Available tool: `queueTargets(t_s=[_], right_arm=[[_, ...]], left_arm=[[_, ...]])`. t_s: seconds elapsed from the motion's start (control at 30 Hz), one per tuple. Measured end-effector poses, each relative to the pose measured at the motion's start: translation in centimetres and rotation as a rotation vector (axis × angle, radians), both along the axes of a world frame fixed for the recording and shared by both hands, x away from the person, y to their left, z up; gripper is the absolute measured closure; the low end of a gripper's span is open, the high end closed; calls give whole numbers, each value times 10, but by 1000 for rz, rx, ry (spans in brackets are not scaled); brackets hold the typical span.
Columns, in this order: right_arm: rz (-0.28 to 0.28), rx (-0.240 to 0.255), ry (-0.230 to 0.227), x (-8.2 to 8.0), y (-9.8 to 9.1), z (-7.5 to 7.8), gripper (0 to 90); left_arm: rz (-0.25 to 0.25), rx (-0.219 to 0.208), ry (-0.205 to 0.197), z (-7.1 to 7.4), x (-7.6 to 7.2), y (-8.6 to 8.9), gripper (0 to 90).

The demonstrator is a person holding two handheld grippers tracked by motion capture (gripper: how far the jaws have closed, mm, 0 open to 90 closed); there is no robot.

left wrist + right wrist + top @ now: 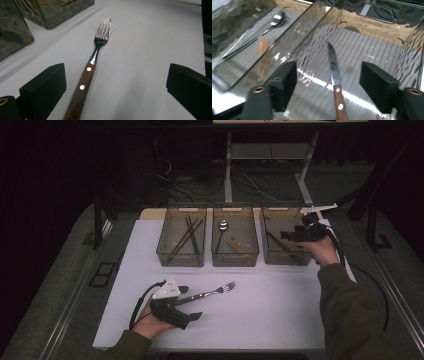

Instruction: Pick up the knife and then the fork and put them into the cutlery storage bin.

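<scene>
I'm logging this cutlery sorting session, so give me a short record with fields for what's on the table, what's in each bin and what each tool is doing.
surface: white table
left bin: dark chopsticks
middle bin: steel spoon
right bin: wooden-handled knife, lying on the bin floor
loose item: wooden-handled steel fork, flat on the table
left tool: open, jaws either side of the fork handle, not pressing it
right tool: open over the right bin, knife lying free between the jaws
</scene>
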State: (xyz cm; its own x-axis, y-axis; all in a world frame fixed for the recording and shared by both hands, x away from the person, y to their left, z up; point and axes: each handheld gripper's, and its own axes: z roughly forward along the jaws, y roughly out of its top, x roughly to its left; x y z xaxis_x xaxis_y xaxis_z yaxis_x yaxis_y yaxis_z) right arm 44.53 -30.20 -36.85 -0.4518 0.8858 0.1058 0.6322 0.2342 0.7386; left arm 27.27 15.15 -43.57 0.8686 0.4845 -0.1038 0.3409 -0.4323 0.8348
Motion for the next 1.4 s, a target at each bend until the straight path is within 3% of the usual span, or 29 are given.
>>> queueTargets(t_s=[0.1,0.23,0.5,0.63,0.73,0.97,1.03,1.27,1.4], right_arm=[[20,-6,-23,-18,1,-1,190],[57,20,-48,-41,-2,-2,171],[72,53,-130,-83,-5,-2,171],[104,84,-141,-101,-2,-7,146],[140,101,-140,-112,2,-13,145],[191,90,-128,-132,13,-31,145],[185,79,-141,-138,15,-38,145],[211,119,-109,-158,18,-60,145],[243,114,-94,-169,24,-69,145]], left_arm=[[11,0,2,0,1,0,19],[9,9,-2,0,1,1,20],[10,17,0,-1,1,1,30],[6,25,3,-1,1,1,37],[6,27,5,-1,1,1,43],[10,32,12,0,0,2,90],[10,22,16,0,0,3,123],[12,19,28,3,1,5,247],[18,26,45,4,2,7,341]])
